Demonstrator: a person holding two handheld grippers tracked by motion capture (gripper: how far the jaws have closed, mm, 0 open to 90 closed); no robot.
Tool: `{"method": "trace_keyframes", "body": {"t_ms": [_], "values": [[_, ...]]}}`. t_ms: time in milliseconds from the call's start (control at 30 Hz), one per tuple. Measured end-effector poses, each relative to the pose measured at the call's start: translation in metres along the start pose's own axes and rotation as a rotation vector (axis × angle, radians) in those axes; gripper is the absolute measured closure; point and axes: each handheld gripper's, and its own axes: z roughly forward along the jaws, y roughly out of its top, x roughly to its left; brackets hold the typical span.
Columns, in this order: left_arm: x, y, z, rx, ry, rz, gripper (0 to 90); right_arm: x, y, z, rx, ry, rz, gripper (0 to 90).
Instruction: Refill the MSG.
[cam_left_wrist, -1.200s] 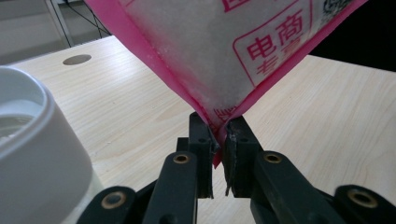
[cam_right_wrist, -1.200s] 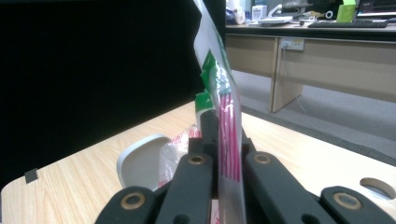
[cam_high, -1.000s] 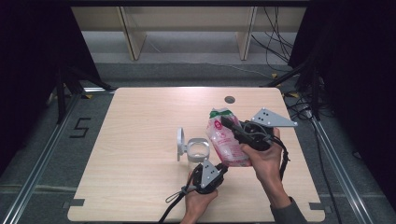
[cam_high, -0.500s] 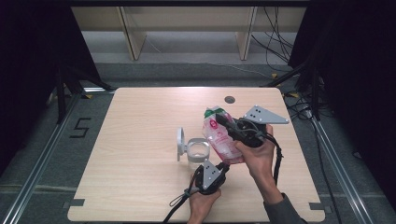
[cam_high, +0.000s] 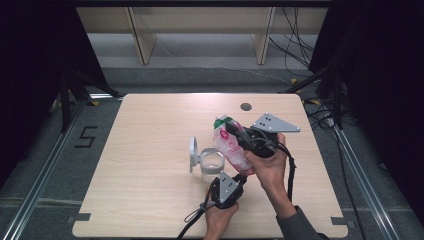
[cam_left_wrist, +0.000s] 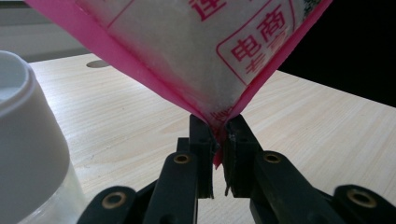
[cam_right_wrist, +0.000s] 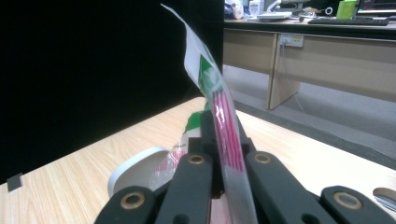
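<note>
- My left gripper (cam_left_wrist: 217, 140) pinches the pink bag's (cam_high: 231, 146) lower corner.
- My right gripper (cam_right_wrist: 219, 135) clamps its top edge.
- The white-filled bag hangs above the desk (cam_high: 150, 150), beside a clear jar (cam_high: 211, 165).

Pouch (cam_high: 231, 146) above desk (cam_high: 150, 150), between my right fingers (cam_high: 234, 131) behind and left fingers (cam_high: 237, 176) in front. Jar (cam_high: 212, 164) left of pouch; lid (cam_high: 193, 154) left of jar.

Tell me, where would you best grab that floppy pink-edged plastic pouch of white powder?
By its flat sealed edges, from the side: the pink-edged plastic pouch bulges in the middle, while its pointed bottom corner and thin top seam slip between fingers.
</note>
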Motion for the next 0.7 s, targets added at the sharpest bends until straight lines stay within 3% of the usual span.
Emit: {"method": "trace_keyframes", "body": {"t_ms": [33, 167, 367, 567, 600, 667, 700], "values": [[0.001, 0.001, 0.0, 0.002, -0.01, -0.021, 82.6, 0.0, 0.0, 0.001, -0.003, -0.001, 0.004, 90.0], [0.0, 0.002, 0.002, 0.008, -0.01, -0.028, 82.5, 0.002, 0.001, 0.005, 0.012, 0.001, 0.002, 90.0], [0.0, 0.003, 0.004, 0.012, -0.006, -0.01, 82.6, 0.009, 0.002, 0.01, 0.041, 0.007, -0.006, 90.0], [-0.001, 0.005, 0.004, 0.007, 0.008, -0.016, 82.7, 0.015, 0.002, 0.016, 0.046, 0.017, -0.011, 90.0], [-0.001, 0.005, 0.004, 0.006, 0.008, -0.015, 82.6, 0.015, 0.003, 0.018, 0.046, 0.015, -0.043, 90.0], [0.0, 0.006, 0.004, 0.002, 0.008, -0.015, 82.7, 0.017, 0.003, 0.019, 0.04, 0.017, -0.028, 90.0], [0.0, 0.006, 0.004, -0.002, 0.007, -0.025, 82.7, 0.017, 0.004, 0.02, 0.039, 0.028, -0.045, 90.0]]}}
